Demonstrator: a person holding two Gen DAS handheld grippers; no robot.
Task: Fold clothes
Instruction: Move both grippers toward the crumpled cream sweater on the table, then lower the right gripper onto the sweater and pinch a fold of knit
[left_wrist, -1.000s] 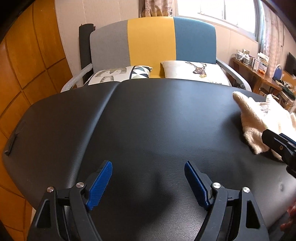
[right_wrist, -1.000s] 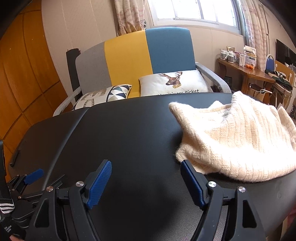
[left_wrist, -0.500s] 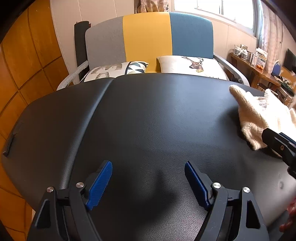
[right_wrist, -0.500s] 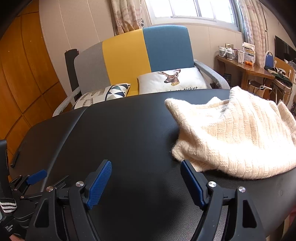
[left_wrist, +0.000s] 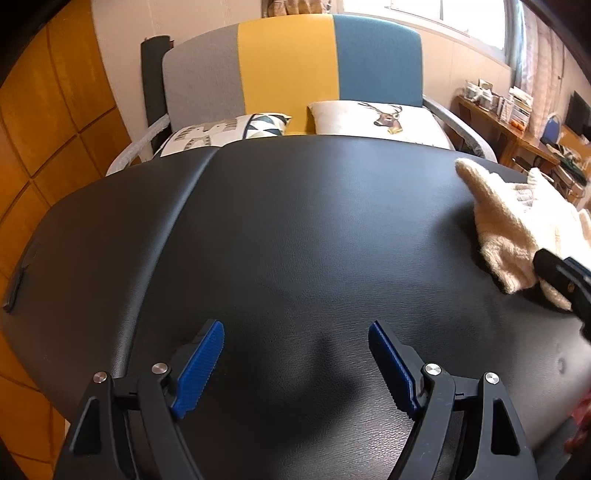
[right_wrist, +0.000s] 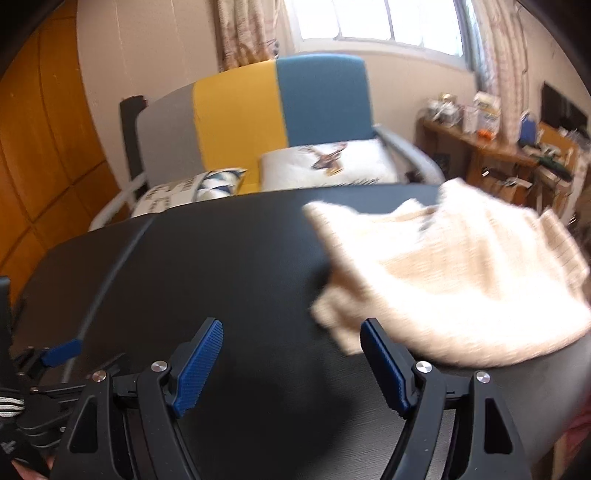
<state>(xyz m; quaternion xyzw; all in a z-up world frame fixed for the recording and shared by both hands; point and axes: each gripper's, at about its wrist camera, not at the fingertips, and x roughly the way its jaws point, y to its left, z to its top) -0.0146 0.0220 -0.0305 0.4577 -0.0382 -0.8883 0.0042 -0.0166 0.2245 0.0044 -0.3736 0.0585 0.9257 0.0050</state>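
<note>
A cream knitted sweater (right_wrist: 454, 284) lies crumpled on the right part of the black padded table (right_wrist: 229, 266). My right gripper (right_wrist: 291, 358) is open and empty, its right finger close to the sweater's near left edge. My left gripper (left_wrist: 295, 362) is open and empty over bare table (left_wrist: 280, 229), well left of the sweater (left_wrist: 517, 229). The right gripper's tip shows at the right edge of the left wrist view (left_wrist: 565, 280), and the left gripper shows at the left edge of the right wrist view (right_wrist: 48, 362).
A grey, yellow and blue chair (left_wrist: 317, 70) with two cushions (left_wrist: 376, 116) stands behind the table. Orange wood panels (left_wrist: 55, 122) are on the left. A cluttered wooden desk (right_wrist: 491, 147) stands at the back right.
The right gripper has moved toward the sweater's edge and its view is now blurred by motion. The left gripper has shifted only slightly. Both stay open.
</note>
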